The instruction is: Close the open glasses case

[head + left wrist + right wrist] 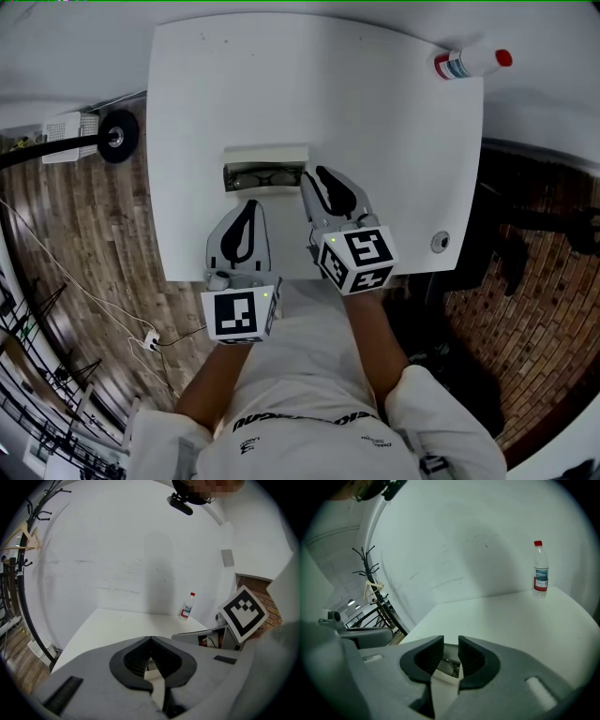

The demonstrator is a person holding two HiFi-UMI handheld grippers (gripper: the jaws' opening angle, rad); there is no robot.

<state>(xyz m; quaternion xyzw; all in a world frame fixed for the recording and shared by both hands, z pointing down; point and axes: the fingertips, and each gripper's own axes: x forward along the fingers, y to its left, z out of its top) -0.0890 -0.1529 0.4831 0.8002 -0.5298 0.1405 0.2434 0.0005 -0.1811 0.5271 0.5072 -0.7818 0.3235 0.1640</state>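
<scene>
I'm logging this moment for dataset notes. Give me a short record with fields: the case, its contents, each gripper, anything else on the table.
case: glasses case, lid open, on the white table
contents: glasses inside
left gripper: jaws together, empty, on the near side of the case
right gripper: jaws slightly apart, nothing between them, at the case's right end
other: bottle, upright at the far right corner

The white tabletop [375, 141] carries an open glasses case [267, 156] near the middle of its front edge. A clear bottle [469, 64] with a red cap stands upright at the far right corner, well apart from the case.
</scene>
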